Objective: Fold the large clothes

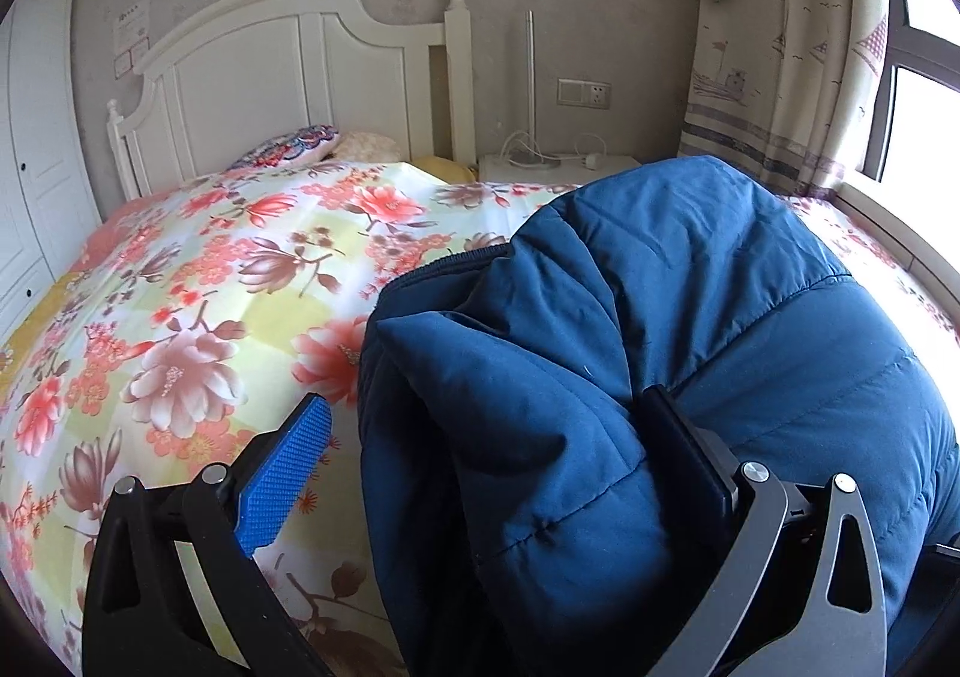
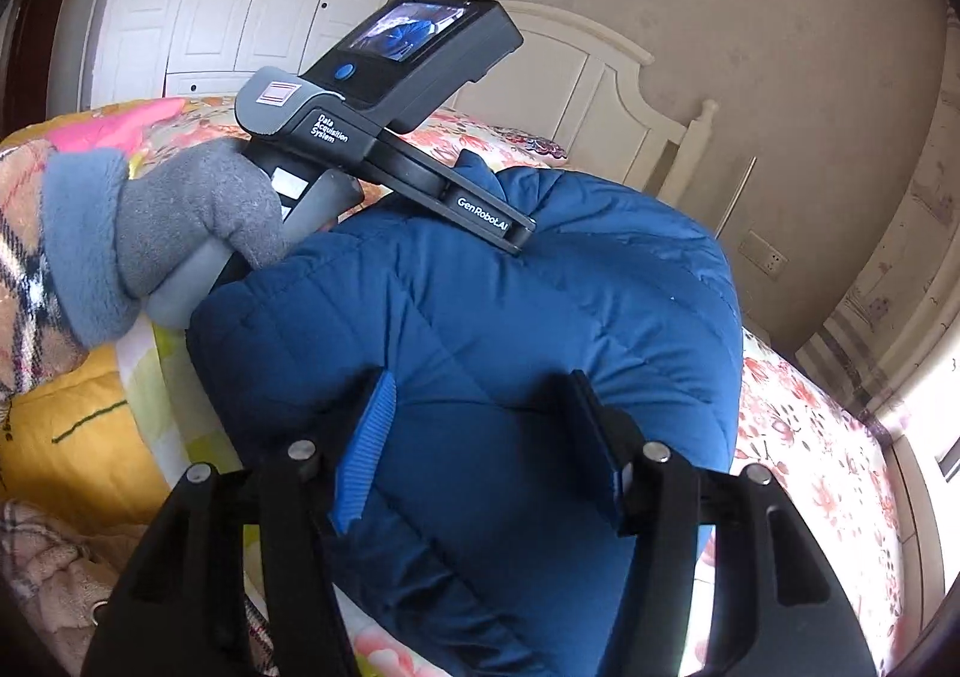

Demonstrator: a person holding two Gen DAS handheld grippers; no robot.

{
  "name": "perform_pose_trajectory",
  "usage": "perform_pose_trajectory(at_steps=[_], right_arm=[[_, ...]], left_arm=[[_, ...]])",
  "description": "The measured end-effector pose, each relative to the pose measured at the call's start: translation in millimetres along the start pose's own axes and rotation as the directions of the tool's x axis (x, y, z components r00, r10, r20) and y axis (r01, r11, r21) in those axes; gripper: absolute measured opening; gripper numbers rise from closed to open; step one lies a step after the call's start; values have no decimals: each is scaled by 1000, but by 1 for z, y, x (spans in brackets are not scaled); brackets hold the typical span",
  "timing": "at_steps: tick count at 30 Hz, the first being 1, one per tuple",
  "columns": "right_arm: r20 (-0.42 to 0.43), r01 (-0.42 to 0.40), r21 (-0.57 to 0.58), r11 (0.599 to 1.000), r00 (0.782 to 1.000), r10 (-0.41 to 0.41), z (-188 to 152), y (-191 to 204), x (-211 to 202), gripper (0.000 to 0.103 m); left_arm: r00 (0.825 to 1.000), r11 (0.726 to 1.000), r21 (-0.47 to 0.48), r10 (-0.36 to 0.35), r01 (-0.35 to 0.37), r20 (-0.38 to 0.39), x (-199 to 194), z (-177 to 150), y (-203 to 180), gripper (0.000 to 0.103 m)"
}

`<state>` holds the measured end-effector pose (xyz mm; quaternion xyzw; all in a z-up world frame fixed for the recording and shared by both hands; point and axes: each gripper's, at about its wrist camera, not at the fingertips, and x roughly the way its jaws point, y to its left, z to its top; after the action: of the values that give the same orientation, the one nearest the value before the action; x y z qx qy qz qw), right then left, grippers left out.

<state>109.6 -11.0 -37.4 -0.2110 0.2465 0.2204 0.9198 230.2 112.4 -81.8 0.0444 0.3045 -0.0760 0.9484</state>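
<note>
Ideally, the blue padded jacket [image 1: 630, 347], bunched on the floral bed [image 1: 198, 269], is gathered evenly between the spread-apart fingers of the left gripper [image 1: 486, 425] and right gripper [image 2: 480, 437] before both are closed.

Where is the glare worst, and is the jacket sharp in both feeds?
Left wrist view: window at the right edge is blown out white; the blue jacket is sharp and evenly lit. Right wrist view: glare only at the lower right rim; jacket is sharp, though fisheye bends the headboard.
</note>
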Motion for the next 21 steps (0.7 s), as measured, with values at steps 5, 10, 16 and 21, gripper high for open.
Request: perform_pose_trajectory(at_steps=[5, 10, 16, 21], right_arm=[[-44, -143, 42, 989, 988, 145, 17, -25, 4, 58], [5, -130, 138, 982, 991, 130, 44, -105, -5, 57], [-54, -114, 312, 943, 989, 138, 88, -198, 79, 49], [-258, -120, 292, 949, 945, 199, 92, -198, 195, 63]], left_arm=[[997, 997, 64, 43, -39, -60, 0, 9, -9, 99], [993, 996, 78, 61, -53, -100, 1, 13, -11, 99], [996, 1000, 18, 3, -1, -94, 4, 6, -1, 99], [998, 1000, -20, 5, -7, -64, 2, 0, 6, 99]])
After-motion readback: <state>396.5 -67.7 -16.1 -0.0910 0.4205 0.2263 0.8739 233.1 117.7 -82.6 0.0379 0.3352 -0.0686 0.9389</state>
